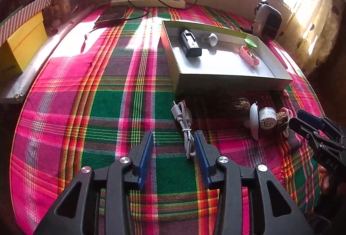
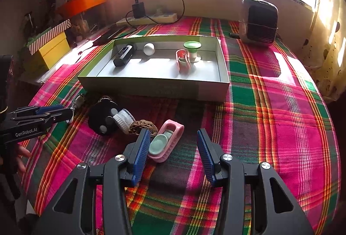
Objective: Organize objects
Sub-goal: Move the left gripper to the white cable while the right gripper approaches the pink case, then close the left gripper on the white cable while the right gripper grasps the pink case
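A plaid cloth [image 1: 86, 105] in pink, green and orange covers a table under a sunlit window, with a power strip [image 1: 149, 0] along the far wall. Near the middle lies the shallow open box [image 2: 151, 85], the apparent collection tray; it already holds a black device [image 2: 123, 55], a white ball [image 2: 149, 49], a pink case [image 2: 182, 61] and a green-topped item [image 2: 192, 49]. In front of the box, loose things remain on the cloth: a coiled grey cable [image 1: 183, 122], a black-and-white round gadget [image 2: 108, 118], a brown wrinkled nut [image 2: 143, 125] and a second pink holder with a pale green insert [image 2: 166, 142]. The left gripper [image 1: 173, 144] hangs above the cable's near end with its jaws wide and nothing clamped; the cable runs just beside the inner face of its right finger. The right gripper [image 2: 174, 142] stands open and empty, the pink holder lying against its left finger rather than squarely between the two. The step in hand appears to be picking the next loose item. The left tool must centre over the cable bundle and descend before closing; the right must shift leftward to straddle the holder.
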Demonstrator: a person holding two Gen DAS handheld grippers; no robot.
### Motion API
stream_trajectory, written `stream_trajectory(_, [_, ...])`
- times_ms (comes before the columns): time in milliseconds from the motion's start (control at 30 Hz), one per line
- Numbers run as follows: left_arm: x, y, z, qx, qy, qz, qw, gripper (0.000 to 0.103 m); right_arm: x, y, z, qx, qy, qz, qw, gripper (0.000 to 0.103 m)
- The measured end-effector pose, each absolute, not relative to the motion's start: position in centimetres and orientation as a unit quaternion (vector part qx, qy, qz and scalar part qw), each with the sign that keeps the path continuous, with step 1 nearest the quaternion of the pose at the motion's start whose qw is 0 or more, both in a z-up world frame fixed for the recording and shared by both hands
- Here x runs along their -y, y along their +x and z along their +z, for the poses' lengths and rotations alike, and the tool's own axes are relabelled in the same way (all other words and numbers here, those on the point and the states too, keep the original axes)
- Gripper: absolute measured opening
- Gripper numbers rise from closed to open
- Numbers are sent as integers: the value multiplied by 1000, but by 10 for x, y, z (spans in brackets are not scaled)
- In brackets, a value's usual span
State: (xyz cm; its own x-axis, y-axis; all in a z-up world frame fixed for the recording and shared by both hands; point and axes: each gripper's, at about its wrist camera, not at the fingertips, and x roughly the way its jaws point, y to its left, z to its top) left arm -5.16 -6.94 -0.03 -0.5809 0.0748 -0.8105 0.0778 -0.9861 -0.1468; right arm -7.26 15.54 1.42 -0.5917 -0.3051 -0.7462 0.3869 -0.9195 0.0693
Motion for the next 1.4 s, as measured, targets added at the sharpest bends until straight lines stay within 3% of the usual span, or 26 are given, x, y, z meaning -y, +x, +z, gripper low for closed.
stream_trajectory(533, [70,-55,-2,-77,450,-890,-7,38,-157,-80,3,-83,426,-888,151,46])
stream_trajectory(1400, [68,-68,-3,-62,432,-900,7,37,-151,-93,-3,-82,428,-885,163,46])
